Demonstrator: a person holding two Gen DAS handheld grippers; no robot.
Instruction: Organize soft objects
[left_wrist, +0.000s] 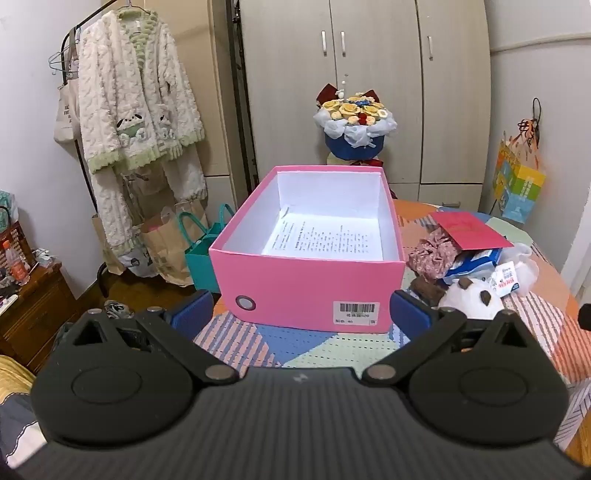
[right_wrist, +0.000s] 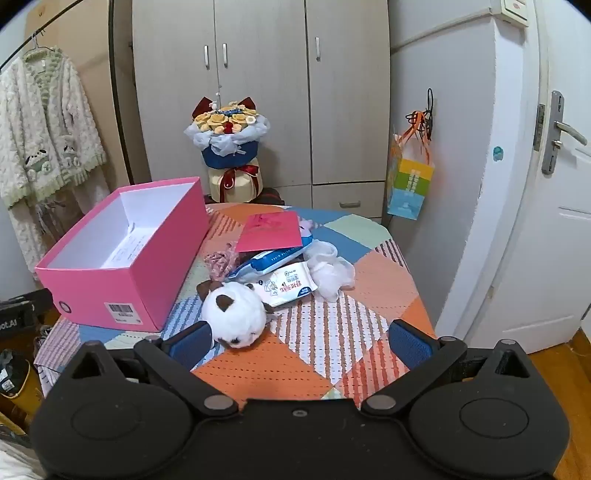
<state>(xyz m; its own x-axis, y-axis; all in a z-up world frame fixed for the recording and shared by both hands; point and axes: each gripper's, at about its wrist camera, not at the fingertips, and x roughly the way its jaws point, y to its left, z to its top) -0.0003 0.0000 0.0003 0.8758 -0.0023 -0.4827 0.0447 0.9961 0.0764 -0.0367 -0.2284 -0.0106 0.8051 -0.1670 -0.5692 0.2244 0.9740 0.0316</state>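
Wardrobe doors and a rail of fleecy pyjamas back the patchwork-covered table (left_wrist: 314, 350), seen first from the left wrist. A pink box (left_wrist: 306, 288) sits square ahead, lidless, holding only a printed sheet (left_wrist: 325, 238) whose lines are too small to read. Its near wall carries a barcode sticker (left_wrist: 356, 313); the digits blur. The left gripper (left_wrist: 301, 314) hangs released, blue pads spread wide before the box, gripping nothing. To the right lies the heap of soft things, a plush toy (left_wrist: 471, 299) nearest, a red card (left_wrist: 469, 230) on top.

From the right wrist, the plush toy (right_wrist: 234, 315) lies just off the box's near right corner (right_wrist: 159, 295), beside the left pad of the right gripper (right_wrist: 299, 341), which is likewise spread open and empty. I'd judge the toy light and squashy; a pinch across its round white body should hold, though fur can slip. Behind it a wipes packet (right_wrist: 291, 288) shows red Chinese lettering I can't make out, and a blue pack (right_wrist: 269, 262) has print too small. White gauzy cloth (right_wrist: 330, 271) and a floral scrunchie (right_wrist: 219, 262) look limp; gather them mid-bunch.
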